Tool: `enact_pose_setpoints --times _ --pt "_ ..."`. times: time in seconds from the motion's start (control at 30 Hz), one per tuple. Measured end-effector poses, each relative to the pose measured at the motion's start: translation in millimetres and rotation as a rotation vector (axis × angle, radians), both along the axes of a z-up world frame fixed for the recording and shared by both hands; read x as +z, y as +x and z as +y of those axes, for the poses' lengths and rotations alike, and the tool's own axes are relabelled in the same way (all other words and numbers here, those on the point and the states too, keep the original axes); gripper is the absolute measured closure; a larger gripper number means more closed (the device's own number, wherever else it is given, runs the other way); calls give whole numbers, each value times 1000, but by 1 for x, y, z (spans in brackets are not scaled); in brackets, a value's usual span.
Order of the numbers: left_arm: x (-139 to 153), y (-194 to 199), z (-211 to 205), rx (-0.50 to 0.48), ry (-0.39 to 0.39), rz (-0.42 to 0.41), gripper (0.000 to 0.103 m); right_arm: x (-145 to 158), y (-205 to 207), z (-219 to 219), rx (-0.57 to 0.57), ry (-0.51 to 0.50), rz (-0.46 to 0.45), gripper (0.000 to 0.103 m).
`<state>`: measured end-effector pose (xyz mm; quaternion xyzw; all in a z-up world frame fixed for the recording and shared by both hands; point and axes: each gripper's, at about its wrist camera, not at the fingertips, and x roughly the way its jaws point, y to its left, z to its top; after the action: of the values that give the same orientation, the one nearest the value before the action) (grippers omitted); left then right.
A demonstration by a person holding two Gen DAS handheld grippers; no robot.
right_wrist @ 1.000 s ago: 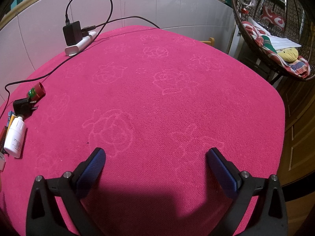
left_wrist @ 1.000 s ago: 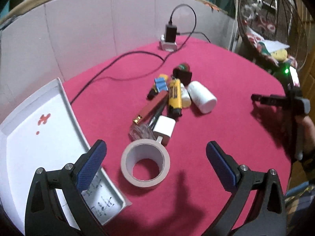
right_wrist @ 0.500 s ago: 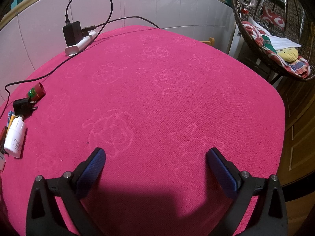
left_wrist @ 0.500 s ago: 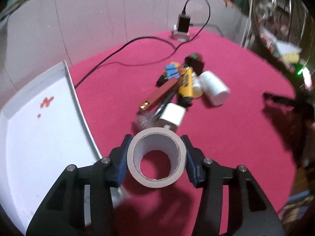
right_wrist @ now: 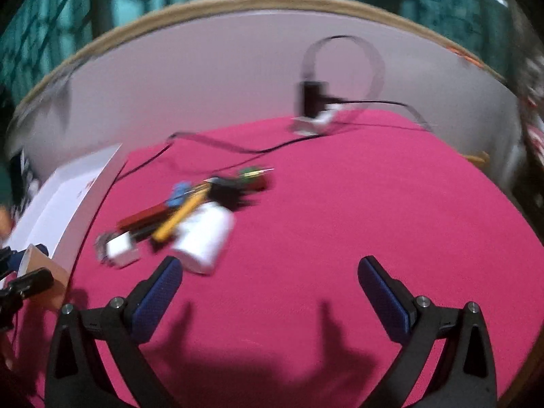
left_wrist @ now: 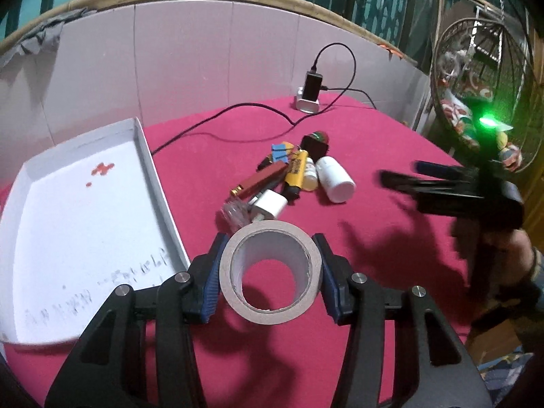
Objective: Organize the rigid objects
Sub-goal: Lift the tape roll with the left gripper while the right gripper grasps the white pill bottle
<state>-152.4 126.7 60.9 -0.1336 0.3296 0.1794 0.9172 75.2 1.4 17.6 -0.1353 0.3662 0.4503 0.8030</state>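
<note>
My left gripper [left_wrist: 268, 273] is shut on a beige tape roll [left_wrist: 270, 294] and holds it above the pink cloth, just right of the white tray [left_wrist: 146, 149]. A pile of small objects lies beyond it: a white bottle [left_wrist: 335, 178], a yellow lighter [left_wrist: 295, 170], a maroon bar [left_wrist: 260, 180], a white charger cube [left_wrist: 268, 205] and a blue clip [left_wrist: 280, 153]. My right gripper [right_wrist: 270, 290] is open and empty over the cloth, with the white bottle [right_wrist: 204, 234] just beyond its left finger. The right gripper also shows in the left wrist view [left_wrist: 442, 183].
A black plug in a white power strip [left_wrist: 307, 97] with black cables sits at the back by the tiled wall. A wicker hanging chair [left_wrist: 476, 78] stands off the table's right. The tray [right_wrist: 64, 200] and tape roll [right_wrist: 40, 265] show blurred at the right wrist view's left.
My left gripper closed on the tape roll and lifted it off the cloth. My right gripper swung left, so the object pile came into its view.
</note>
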Motion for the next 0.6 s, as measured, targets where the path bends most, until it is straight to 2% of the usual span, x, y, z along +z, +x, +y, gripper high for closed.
enact_pose_setpoints --times 0.2,0.27,0.3,0.33,0.4,0.47,0.5,0.53,0.6 --pt "1 -10 3 15 -9 -14 54 -15 -19 44 46 -24 66 0" --pt "0 -11 6 21 -14 -16 54 -26 -15 49 49 -50 82 7" --pt "-1 -13 7 25 -18 -18 54 -26 -20 53 49 -56 79 15" --pt "-1 -13 9 28 -26 -19 54 -34 -15 54 51 -83 88 27" --pt "-2 -15 9 34 -33 -24 54 -35 -13 56 47 -96 44 31" --pt "-2 -17 10 39 -33 -28 54 -33 -14 60 45 -97 24 43" --pt "-1 -18 11 44 -34 -31 54 -34 -9 71 46 -96 18 59" --pt "0 -18 11 47 -33 -35 54 -34 -3 62 38 -88 22 65" --pt "2 -19 11 52 -30 -41 54 -31 3 49 24 -56 58 66"
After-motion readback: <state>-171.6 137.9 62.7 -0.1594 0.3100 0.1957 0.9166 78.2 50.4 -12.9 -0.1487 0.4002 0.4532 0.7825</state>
